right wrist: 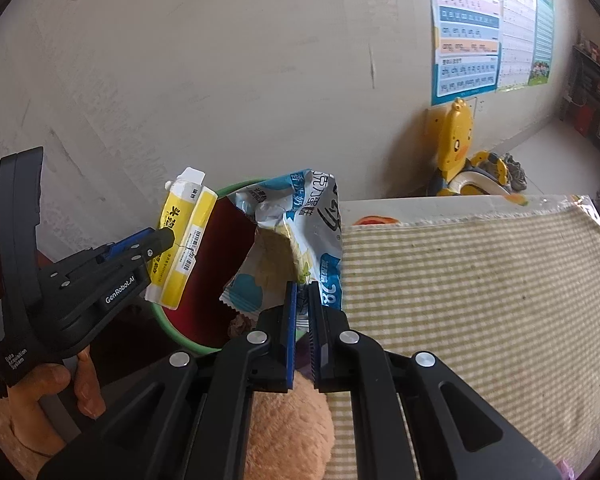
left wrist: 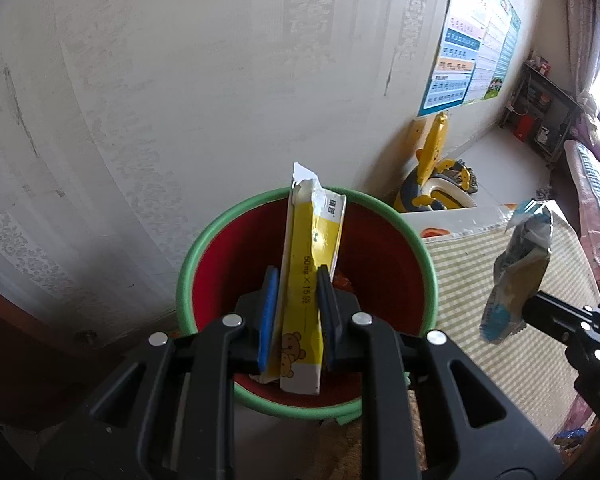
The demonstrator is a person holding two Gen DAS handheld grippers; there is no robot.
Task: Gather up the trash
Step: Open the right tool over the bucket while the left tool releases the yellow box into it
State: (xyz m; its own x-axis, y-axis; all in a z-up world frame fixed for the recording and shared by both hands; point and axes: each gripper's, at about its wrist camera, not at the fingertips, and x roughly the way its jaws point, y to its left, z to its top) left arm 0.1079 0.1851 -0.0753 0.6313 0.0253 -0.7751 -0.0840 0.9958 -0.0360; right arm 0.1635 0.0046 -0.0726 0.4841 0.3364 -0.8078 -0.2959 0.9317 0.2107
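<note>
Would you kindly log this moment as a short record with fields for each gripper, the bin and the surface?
left gripper: shut on yellow box, held above the bin's mouth
right gripper: shut on blue-white wrapper, beside the bin
bin: red inside, green rim, some scraps at the bottom
surface: striped cloth

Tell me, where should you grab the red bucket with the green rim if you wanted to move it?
Probably the green rim of the red bucket, on its near side, coming down from above. The rim is a thin raised lip that one tool pad could slip inside and one outside; the round body looks too wide to pinch. Both tools are full now, so they would need emptying first.
</note>
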